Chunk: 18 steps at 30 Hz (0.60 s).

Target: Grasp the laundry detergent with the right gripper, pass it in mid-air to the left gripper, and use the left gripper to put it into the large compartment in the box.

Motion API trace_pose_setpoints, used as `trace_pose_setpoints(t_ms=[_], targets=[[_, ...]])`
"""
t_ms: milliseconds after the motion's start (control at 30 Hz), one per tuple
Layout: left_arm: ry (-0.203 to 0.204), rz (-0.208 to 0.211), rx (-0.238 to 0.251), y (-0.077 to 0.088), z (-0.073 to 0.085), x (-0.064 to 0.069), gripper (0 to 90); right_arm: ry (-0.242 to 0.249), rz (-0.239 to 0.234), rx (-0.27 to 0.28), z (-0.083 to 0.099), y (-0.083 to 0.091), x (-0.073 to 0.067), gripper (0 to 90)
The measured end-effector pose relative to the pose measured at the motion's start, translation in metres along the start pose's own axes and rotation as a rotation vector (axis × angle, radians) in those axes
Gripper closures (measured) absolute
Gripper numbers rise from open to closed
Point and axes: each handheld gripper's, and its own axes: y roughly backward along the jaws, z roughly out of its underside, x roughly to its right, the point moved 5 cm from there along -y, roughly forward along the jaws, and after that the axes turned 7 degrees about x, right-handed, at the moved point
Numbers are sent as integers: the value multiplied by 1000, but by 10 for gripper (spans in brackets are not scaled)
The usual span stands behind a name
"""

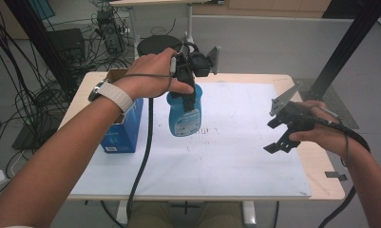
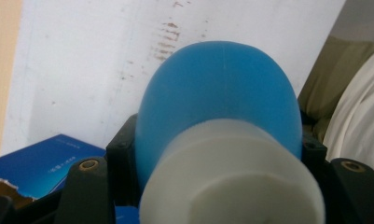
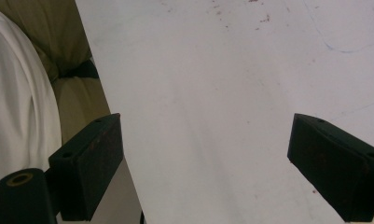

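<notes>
Forearms reach in from below; left hand-held gripper [image 1: 187, 88] clamps the blue bottle [image 1: 184, 114] at its neck, held above the white-covered tabletop [image 1: 235, 156] beside a blue box [image 1: 124, 130]. Right hand-held gripper [image 1: 282, 135] hangs wide open, empty.

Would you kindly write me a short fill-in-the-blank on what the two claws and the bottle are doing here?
1. The left claw is shut on the ____ bottle.
2. The right claw has its jaws ____, with nothing between them.
3. Left of the bottle stands a blue ____.
4. The bottle's cap is ____ in colour.

Missing words: blue; open; box; white
</notes>
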Motion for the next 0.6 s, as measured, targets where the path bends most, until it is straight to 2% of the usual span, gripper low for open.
trace_pose_setpoints(t_ms=[200, 400, 600], targets=[[79, -34, 1, 8, 1, -7, 371, -16, 8, 13, 9, 2, 4, 107], [156, -49, -5, 15, 3, -15, 371, -12, 4, 16, 13, 1, 7, 107], [267, -75, -5, 23, 7, -21, 371, -4, 0, 15, 15, 1, 10, 107]])
